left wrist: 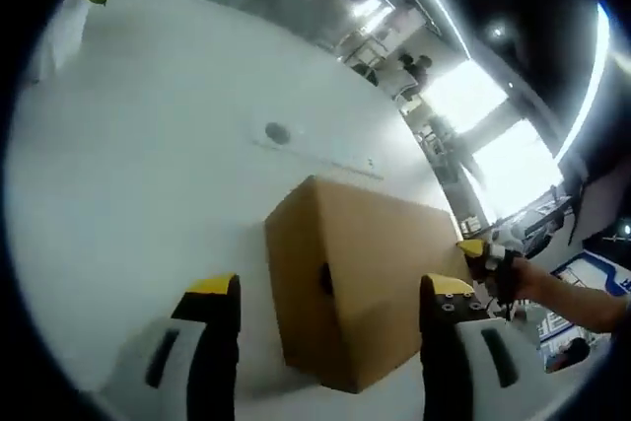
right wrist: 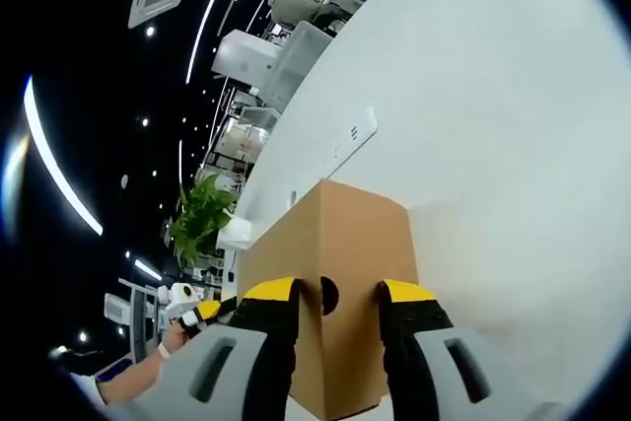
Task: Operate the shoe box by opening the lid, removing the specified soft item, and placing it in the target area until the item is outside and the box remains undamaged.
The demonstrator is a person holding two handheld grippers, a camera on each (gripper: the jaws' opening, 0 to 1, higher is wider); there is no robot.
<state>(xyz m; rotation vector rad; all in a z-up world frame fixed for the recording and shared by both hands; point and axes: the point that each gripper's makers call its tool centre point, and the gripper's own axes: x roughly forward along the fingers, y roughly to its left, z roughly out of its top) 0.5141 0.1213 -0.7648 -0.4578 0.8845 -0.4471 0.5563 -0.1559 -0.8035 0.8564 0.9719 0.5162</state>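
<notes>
shoe box (left wrist: 360, 288) on table (left wrist: 148, 165), left claw (left wrist: 325, 308) before it, plant (right wrist: 200, 216) behind

The shoe box (left wrist: 365, 283) is a plain brown cardboard box, closed, with its lid down flat on top. It stands upright on the white table (left wrist: 148, 165), well in from the edges. Each short end wall carries a dark round finger hole: in the left gripper view the hole sits on the near end face, with one corner edge of the box turned toward the camera; in the right gripper view the shoe box (right wrist: 340, 273) presents its opposite end face, the hole low on it. The cardboard looks smooth and undented.
</notes>
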